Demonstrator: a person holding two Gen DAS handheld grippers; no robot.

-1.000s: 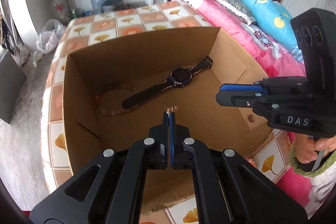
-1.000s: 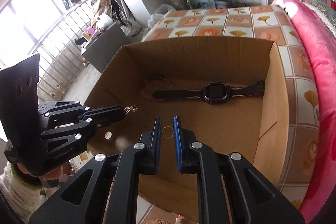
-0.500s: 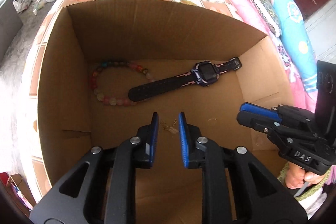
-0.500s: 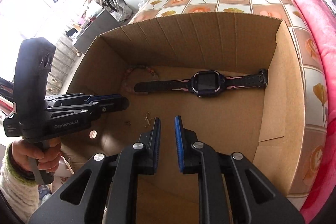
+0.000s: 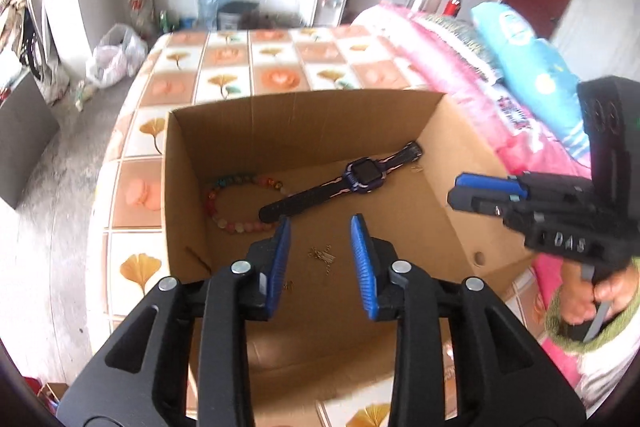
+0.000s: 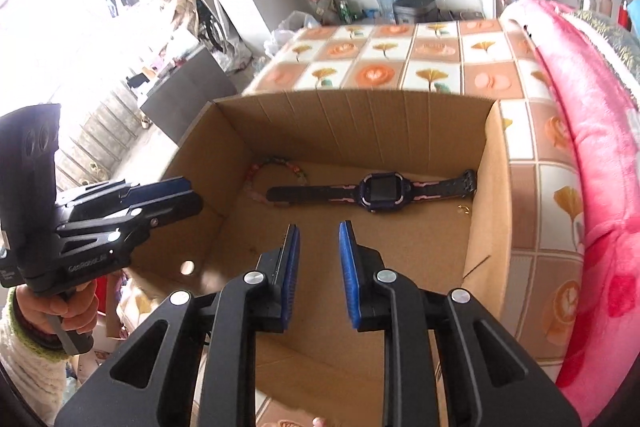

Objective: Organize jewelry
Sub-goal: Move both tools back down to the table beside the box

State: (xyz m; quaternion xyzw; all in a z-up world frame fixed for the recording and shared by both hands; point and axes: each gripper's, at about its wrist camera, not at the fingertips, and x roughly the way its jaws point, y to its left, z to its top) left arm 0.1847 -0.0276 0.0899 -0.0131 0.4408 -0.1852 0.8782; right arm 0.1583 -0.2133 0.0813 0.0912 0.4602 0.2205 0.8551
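Partly hidden behind the box wall: bead bracelet (image 6: 276,169), whole only in the left wrist view. Thin gold chain (image 5: 322,255), tangled, tiny, lying on cardboard box (image 5: 304,123) floor between the spread fingers of left hand-held gripper (image 5: 322,259); unseen from right hand-held gripper (image 6: 318,267), likewise apart, empty. Beyond both: dark watch (image 5: 360,181).
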